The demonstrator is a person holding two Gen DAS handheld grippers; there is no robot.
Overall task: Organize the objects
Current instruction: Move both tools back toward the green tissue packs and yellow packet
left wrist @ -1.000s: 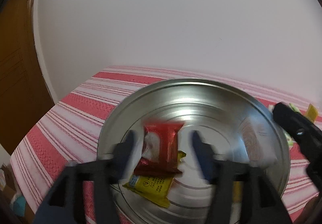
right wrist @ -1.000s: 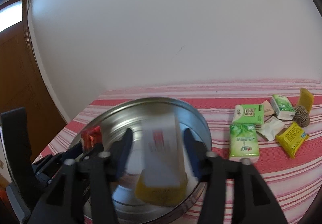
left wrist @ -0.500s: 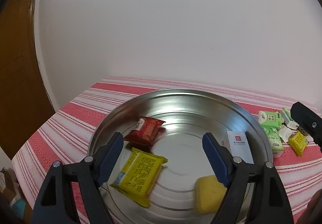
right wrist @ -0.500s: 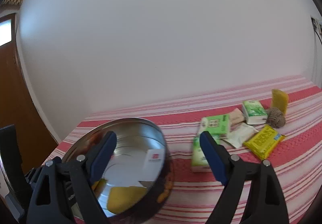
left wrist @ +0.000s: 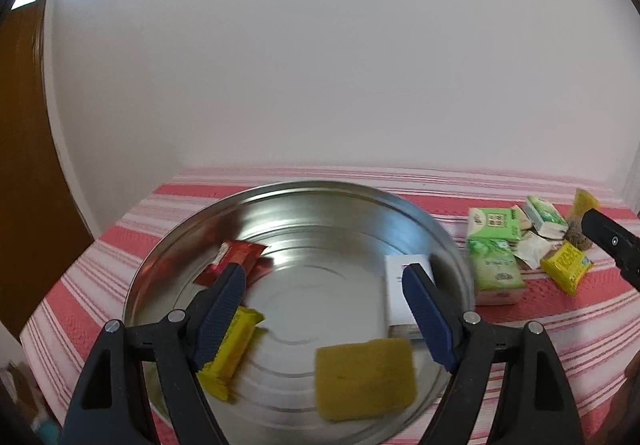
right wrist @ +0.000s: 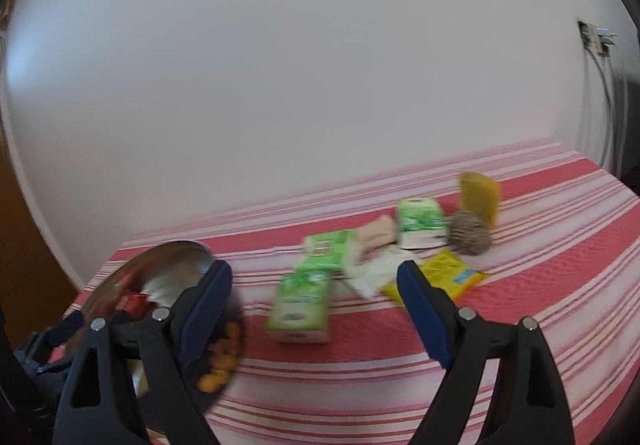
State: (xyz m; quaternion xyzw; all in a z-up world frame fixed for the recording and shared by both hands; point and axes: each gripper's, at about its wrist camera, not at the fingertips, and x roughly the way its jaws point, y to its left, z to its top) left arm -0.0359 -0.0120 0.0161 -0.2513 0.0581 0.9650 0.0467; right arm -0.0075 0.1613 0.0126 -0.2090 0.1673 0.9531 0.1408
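- The left gripper (left wrist: pixel 324 285) hangs over a round metal pan (left wrist: pixel 304 191) on a red-and-white striped cloth (left wrist: pixel 560 329), its blue-padded jaws spread wide with nothing between them.
- In the pan lie four things: a red packet (left wrist: pixel 234 259) at the far left, a yellow packet (left wrist: pixel 234 349) partly hidden behind the left finger, a yellow sponge (left wrist: pixel 364 377) at the near side, and a white box (left wrist: pixel 400 293) leaning against the right wall. The box bears a small mark, too small to read.
- The right gripper (right wrist: pixel 314 281) points at the cloth to the right of the pan; its jaws also stand wide apart and grip nothing.
- Between and beyond its fingers a heap waits on the cloth: a green tissue pack (right wrist: pixel 302 303) nearest, a second green pack (right wrist: pixel 328 247) behind it, a third green-and-white pack (right wrist: pixel 420 223) farther back, a white sachet (right wrist: pixel 374 275), a beige packet (right wrist: pixel 378 231), a yellow packet (right wrist: pixel 448 275) with blue print, a wire scourer (right wrist: pixel 470 233) and a second sponge (right wrist: pixel 478 197) standing on edge.
- The writing on the packs is blurred and cannot be read in either view.
- A plain white wall (right wrist: pixel 320 65) backs the table; cables hang from a socket (right wrist: pixel 596 39) at far right.
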